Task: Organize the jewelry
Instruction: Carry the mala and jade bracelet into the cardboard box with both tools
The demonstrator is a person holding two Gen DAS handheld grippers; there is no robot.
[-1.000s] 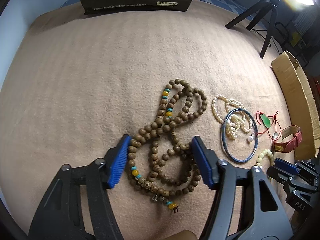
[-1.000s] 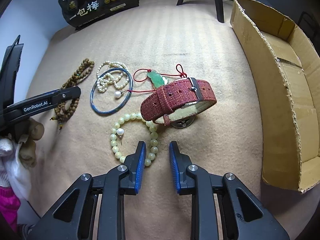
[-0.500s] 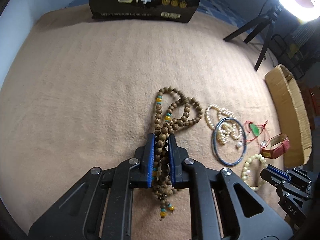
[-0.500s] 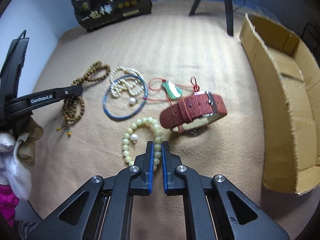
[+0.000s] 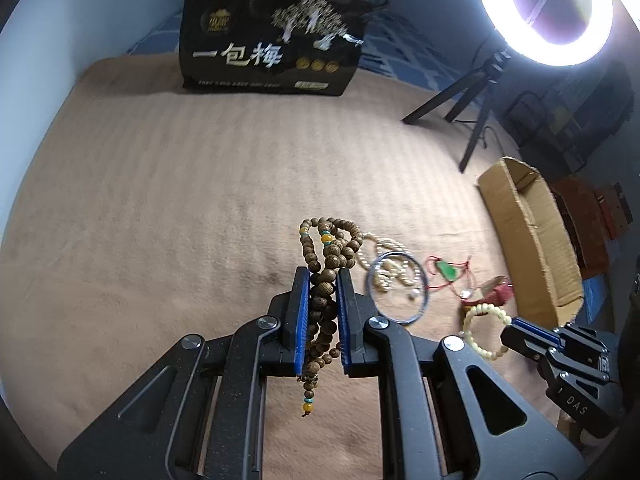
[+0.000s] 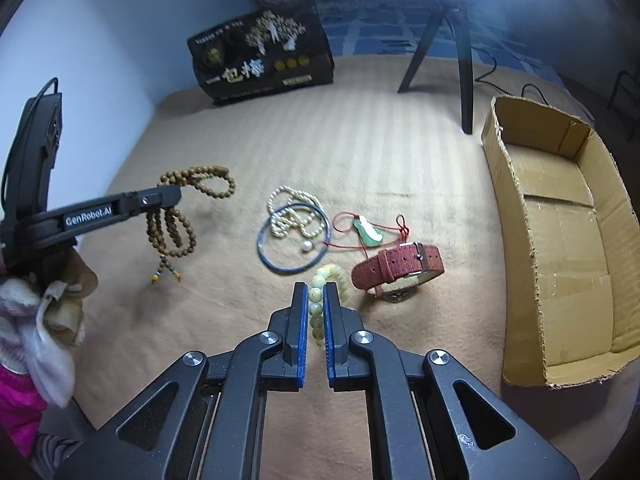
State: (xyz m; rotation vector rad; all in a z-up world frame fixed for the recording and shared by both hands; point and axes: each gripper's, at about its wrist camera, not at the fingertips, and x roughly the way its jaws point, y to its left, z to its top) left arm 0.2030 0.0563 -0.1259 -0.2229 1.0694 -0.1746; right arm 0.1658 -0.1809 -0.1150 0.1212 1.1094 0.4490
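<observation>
My left gripper [image 5: 323,276] is shut on a long brown wooden bead strand [image 5: 325,256] and holds it above the tan blanket; its loops hang free in the right wrist view [image 6: 172,228]. My right gripper [image 6: 316,292] is shut on a pale green bead bracelet [image 6: 326,276], lifted off the blanket; it also shows in the left wrist view [image 5: 480,332]. On the blanket lie a pearl necklace [image 6: 294,216], a blue bangle [image 6: 294,240], a green pendant on red cord [image 6: 370,234] and a red-strapped watch [image 6: 400,266].
An open cardboard box [image 6: 560,240] lies at the right, also in the left wrist view [image 5: 528,236]. A black printed box [image 5: 272,52] stands at the back. A tripod [image 6: 448,52] with a ring light [image 5: 552,12] stands behind the blanket.
Both grippers closed, the left on the wooden beads and the right on the green bracelet, then rose from the blanket with them.
</observation>
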